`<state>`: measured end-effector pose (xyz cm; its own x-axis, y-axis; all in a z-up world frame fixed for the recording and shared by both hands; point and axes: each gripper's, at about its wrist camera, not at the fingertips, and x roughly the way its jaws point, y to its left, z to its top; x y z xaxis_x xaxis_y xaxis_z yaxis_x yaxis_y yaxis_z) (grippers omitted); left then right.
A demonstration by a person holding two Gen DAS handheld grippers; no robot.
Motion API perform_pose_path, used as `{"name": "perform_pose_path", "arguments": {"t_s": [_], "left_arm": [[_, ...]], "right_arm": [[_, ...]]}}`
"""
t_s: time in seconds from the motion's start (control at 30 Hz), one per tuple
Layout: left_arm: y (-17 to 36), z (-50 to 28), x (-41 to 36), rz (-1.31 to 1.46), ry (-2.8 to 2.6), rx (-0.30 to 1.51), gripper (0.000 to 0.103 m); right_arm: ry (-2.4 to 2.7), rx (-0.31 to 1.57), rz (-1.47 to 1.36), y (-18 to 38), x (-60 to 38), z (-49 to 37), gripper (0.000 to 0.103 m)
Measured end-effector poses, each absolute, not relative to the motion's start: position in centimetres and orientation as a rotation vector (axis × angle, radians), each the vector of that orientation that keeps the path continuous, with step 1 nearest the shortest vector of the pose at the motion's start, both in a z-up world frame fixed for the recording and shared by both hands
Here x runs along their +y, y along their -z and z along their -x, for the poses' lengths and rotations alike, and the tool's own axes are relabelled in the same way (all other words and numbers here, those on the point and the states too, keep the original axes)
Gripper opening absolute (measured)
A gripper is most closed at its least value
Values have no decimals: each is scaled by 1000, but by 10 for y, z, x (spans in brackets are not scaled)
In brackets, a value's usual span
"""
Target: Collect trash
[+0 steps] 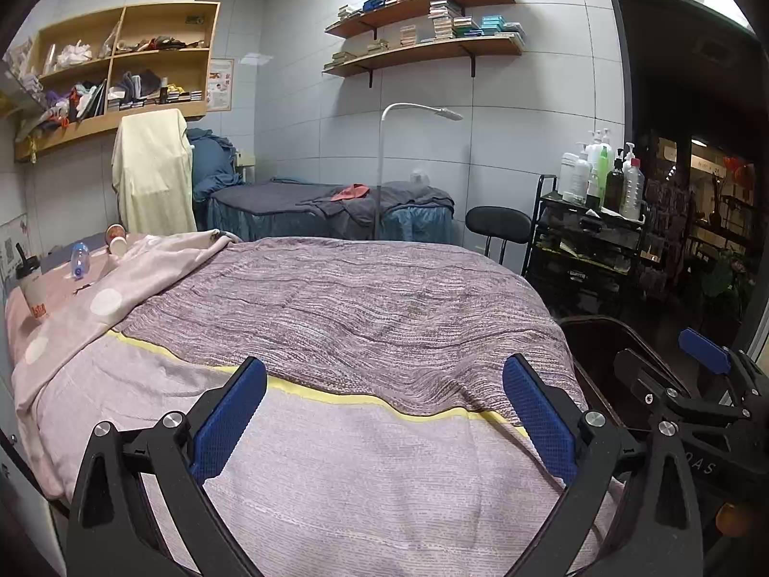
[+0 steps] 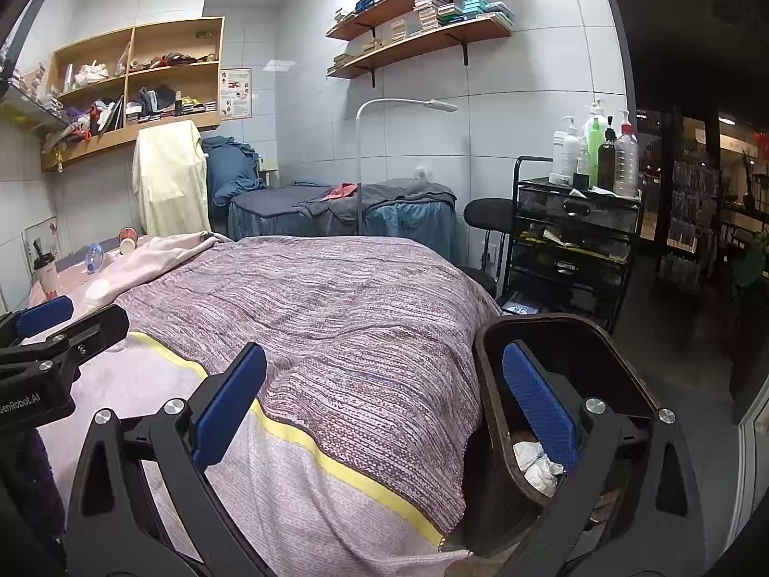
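Treatment bed (image 1: 336, 317), covered by a mauve woven blanket with a yellow stripe across its near part. Left gripper (image 1: 384, 413): blue-padded fingers spread wide over the near end of the bed, nothing between them. Right gripper (image 2: 384, 413): likewise wide apart and holding nothing, its left finger over the blanket edge, its right finger over the mouth of the brown waste bin (image 2: 485, 384). Trash, all at the far left end of the bed: lidded drink cup with straw (image 1: 31, 283), upright, straw tilted; clear plastic bottle (image 1: 79, 259) with blue label, lying down, long axis running near to far; small paper cup (image 1: 117, 244), on its side, open mouth facing near. A second small round item just behind the paper cup is too small to identify. The right wrist view alone shows the bin's interior, with crumpled white paper (image 2: 533, 461) inside; the left wrist view shows only a dark part of the bin, at the bed's right side.
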<state>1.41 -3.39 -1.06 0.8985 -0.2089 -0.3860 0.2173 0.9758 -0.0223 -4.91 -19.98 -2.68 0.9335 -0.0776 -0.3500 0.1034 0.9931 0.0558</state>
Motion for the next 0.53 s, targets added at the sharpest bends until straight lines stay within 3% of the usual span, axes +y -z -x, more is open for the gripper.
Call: {"name": "perform_pose_path", "arguments": {"t_s": [0.53], "left_arm": [[12, -14, -32, -18, 217, 403, 97]], "right_arm": [[92, 358, -74, 29, -198, 49, 97]]}}
